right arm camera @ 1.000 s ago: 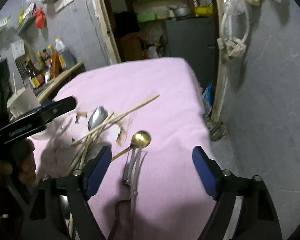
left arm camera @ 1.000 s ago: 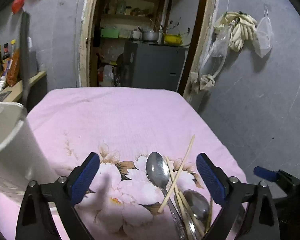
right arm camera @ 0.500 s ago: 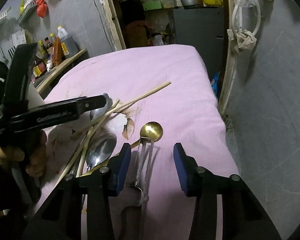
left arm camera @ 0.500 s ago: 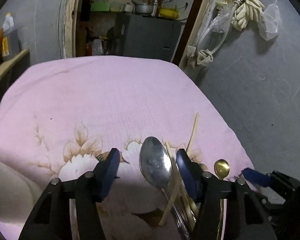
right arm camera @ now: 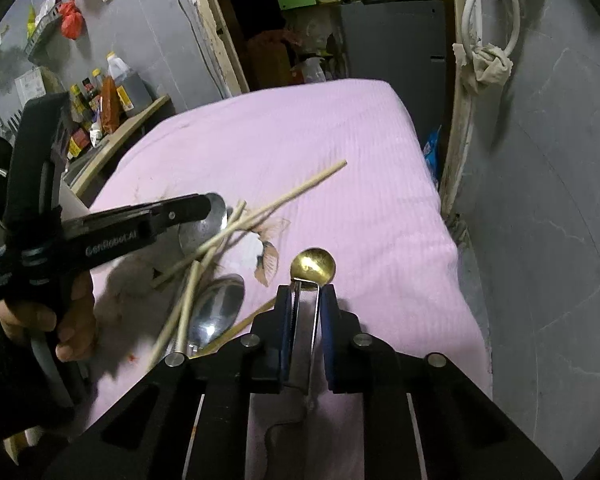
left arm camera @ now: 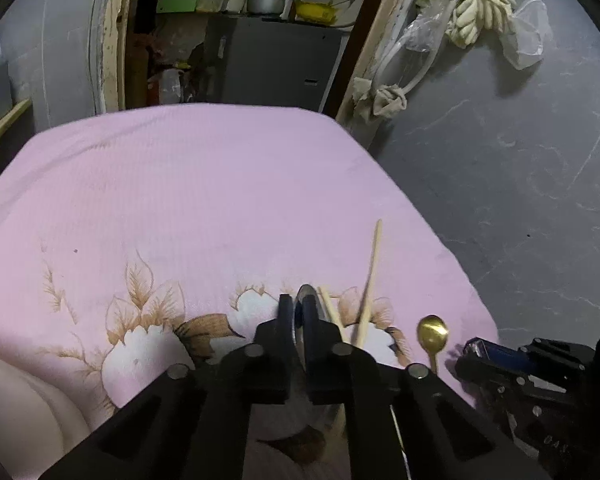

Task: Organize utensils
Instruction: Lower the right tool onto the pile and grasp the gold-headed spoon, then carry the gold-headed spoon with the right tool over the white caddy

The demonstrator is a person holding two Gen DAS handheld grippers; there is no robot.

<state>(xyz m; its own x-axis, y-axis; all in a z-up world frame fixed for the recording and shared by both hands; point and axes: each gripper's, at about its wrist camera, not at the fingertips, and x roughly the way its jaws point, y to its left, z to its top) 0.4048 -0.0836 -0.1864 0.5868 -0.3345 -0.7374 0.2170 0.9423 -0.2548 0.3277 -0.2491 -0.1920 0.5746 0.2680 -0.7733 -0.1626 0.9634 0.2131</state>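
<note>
While a pile of utensils is spread on the pink flowered cloth (left arm camera: 204, 200) of the table, the left gripper (left arm camera: 298, 314) is seen clamped on the bowl of a steel spoon (right arm camera: 204, 226), its jaws having just closed on the thin edge. Beside that spoon, wooden chopsticks (right arm camera: 260, 210) are crossed over one another, and a second steel spoon (right arm camera: 220, 306) is lying just below them. Right of the chopsticks, the gold spoon (right arm camera: 314, 266) is resting on the cloth. A slim metal utensil (right arm camera: 306, 320) next to the gold spoon is pinched by the right gripper (right arm camera: 305, 308), whose jaws have just been closing.
</note>
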